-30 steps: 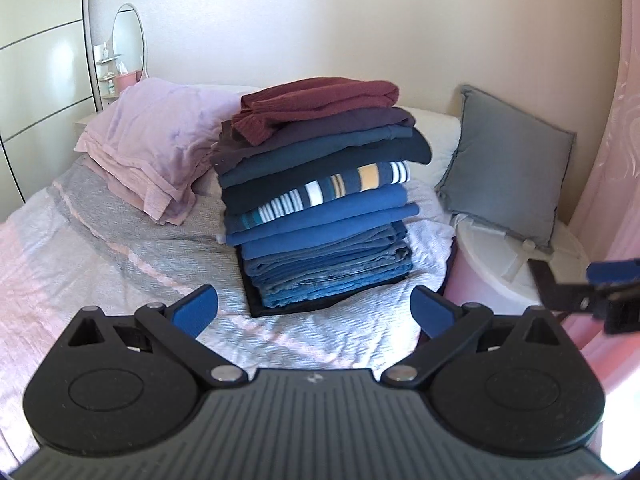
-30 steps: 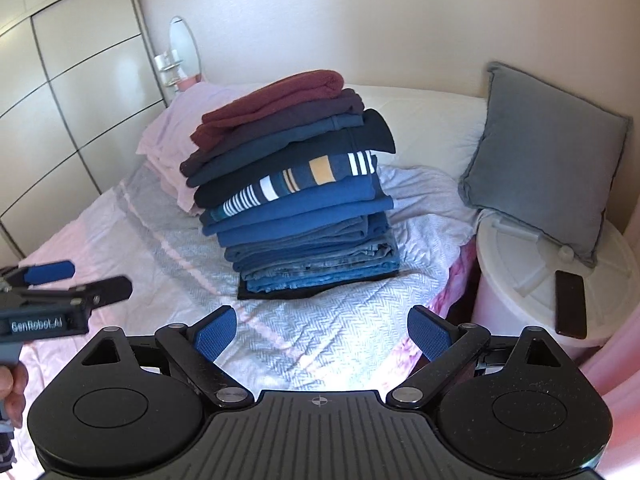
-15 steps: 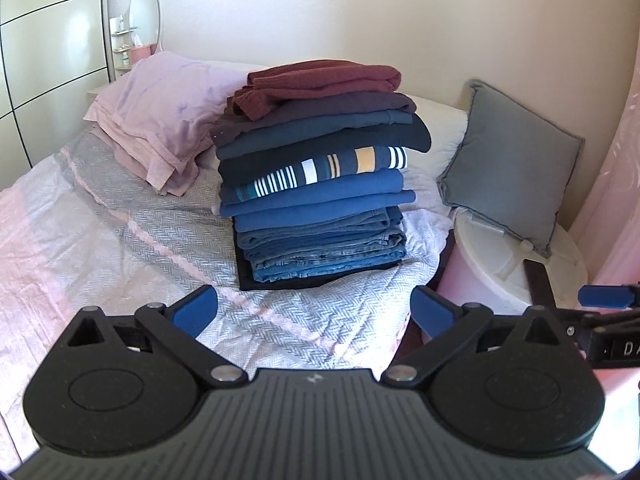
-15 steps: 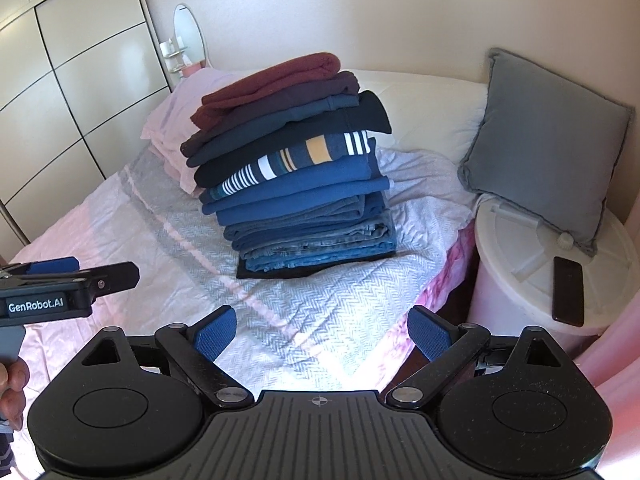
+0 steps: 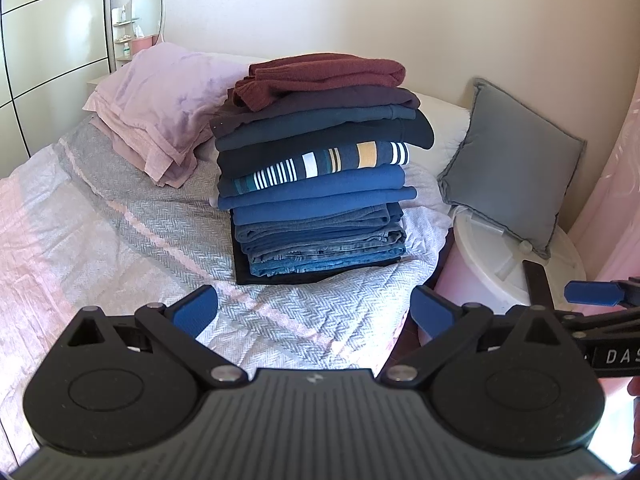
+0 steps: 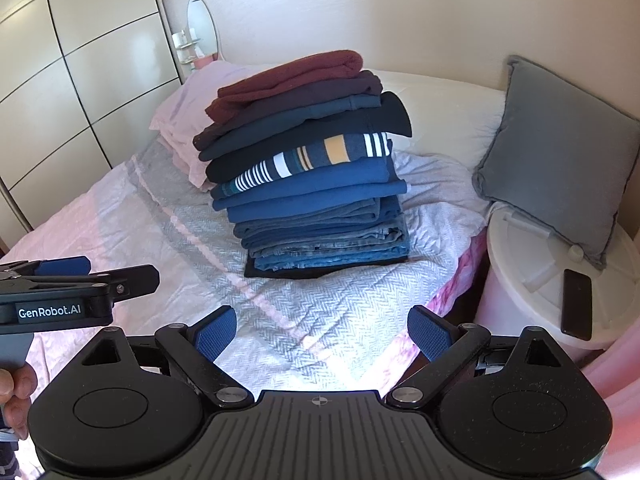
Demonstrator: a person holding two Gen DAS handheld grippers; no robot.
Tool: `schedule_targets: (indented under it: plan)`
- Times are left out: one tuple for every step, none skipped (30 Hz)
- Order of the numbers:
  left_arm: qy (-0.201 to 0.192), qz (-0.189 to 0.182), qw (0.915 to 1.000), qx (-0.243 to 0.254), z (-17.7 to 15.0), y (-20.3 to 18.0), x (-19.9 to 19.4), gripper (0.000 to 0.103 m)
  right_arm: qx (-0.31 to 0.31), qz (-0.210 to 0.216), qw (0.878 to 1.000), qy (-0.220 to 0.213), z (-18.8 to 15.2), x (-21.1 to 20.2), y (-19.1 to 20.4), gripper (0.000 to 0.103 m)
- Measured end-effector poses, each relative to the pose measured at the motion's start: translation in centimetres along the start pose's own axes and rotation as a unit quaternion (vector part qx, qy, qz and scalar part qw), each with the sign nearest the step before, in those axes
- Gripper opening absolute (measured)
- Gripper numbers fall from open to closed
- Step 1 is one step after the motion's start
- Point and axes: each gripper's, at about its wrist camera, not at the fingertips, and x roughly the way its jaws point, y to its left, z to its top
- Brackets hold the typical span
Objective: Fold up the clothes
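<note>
- Left hand-held gripper (image 5: pixel 314 312) is hovering above the near edge of the bed (image 5: pixel 100 240), blue fingers (image 5: pixel 196 310) spread wide apart, holding nothing.
- Right hand-held gripper (image 6: pixel 322 330) is hovering beside it at similar height, fingers (image 6: pixel 430 332) also spread wide, nothing between them.
- Each one is showing up at the edge of the other's view: the left at the left side of the right wrist view, a hand (image 6: pixel 16 396) gripping its handle.
- Stack of folded clothes (image 5: pixel 316 176) is sitting on the bed ahead of both, well apart from the fingers.
- Maroon sweater (image 5: pixel 320 78) is lying on top, a striped shirt (image 5: pixel 320 164) midway down, jeans (image 5: pixel 320 244) near the bottom, a black piece under everything.
- Pink pillow (image 5: pixel 160 104) is lying just left of the stack, touching or nearly touching it; cannot tell which.
- Grey cushion (image 6: pixel 560 152) is leaning against the wall, right of the bed, over a white round bin (image 6: pixel 520 280).
- Dark phone (image 6: pixel 576 304) is lying flat on the bin lid.
- Wardrobe (image 6: pixel 80 60) and oval mirror (image 6: pixel 202 26) are standing at far left.
</note>
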Motion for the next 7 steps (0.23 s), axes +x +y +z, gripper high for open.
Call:
schedule_targets:
  plan:
    - [-0.003,0.001,1.0,-0.001,-0.06,0.06,-0.01,0.101,-0.001,0.0,1.0,0.001,0.01,0.1,0.1,0.095]
    - [-0.008,0.001,1.0,-0.004,-0.15,0.18,-0.07,0.101,-0.002,0.0,1.0,0.002,0.01,0.2,0.2,0.095]
    - [-0.012,0.001,0.9999,-0.007,-0.21,0.33,-0.1,0.101,-0.003,0.0,1.0,0.002,0.02,0.31,0.3,0.095]
    - [-0.013,0.001,0.9999,-0.008,-0.23,0.47,-0.08,0.101,-0.003,0.0,1.0,0.003,0.01,0.42,0.34,0.095]
    - [-0.013,0.001,0.9999,-0.009,-0.22,0.6,-0.02,0.101,-0.003,0.0,1.0,0.005,-0.03,0.51,0.38,0.095]
    - [-0.013,0.002,0.9999,-0.009,-0.21,0.74,0.03,0.101,-0.002,-0.001,1.0,0.005,-0.05,0.59,0.42,0.095]
    - [-0.011,0.005,0.9999,-0.01,-0.17,0.84,0.13,0.101,-0.002,-0.002,1.0,0.006,-0.07,0.69,0.44,0.095]
